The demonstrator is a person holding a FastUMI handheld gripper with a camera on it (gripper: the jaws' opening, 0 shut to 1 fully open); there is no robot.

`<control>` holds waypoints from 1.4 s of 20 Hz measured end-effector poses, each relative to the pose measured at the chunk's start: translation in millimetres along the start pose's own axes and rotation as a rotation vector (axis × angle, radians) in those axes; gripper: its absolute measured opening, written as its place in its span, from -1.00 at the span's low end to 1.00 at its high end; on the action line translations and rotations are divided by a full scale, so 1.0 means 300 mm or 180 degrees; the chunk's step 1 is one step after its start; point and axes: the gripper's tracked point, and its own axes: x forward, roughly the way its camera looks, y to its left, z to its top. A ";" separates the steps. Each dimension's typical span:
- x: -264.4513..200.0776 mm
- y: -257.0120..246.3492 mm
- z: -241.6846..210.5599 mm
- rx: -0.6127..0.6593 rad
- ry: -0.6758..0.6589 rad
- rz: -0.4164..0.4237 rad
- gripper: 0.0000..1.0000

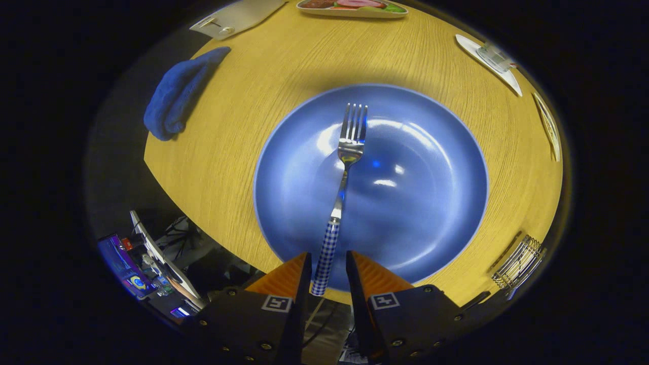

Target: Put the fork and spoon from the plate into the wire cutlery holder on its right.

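Between your gripper's (327,263) two fingers sits the checked handle of the fork (340,203). The jaws stand a little apart, with a sliver of gap showing on each side of the handle, so you cannot call it a pinch yet; whether either pad touches is hard to tell. Ahead of the fingers the fork runs straight out over the blue plate (431,213), its bare metal neck and tines pointing away from you. Judge it as light and stiff, but the polished neck looks slippery, and so does the glazed plate under it. The patterned handle is the better hold, squarely across its width near the end, so it will not pivot. No spoon lies on the plate. Off to the right of the fingers, on the wooden table (228,152), stands the wire cutlery holder (518,262).
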 end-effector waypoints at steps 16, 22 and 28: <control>-0.114 -0.046 -0.026 -0.0240 0.0240 0.0174 -0.99; -0.283 -0.123 -0.226 -0.0467 0.0577 0.0213 -0.98; -0.389 -0.292 -0.375 -0.0248 0.0703 0.0173 -0.99</control>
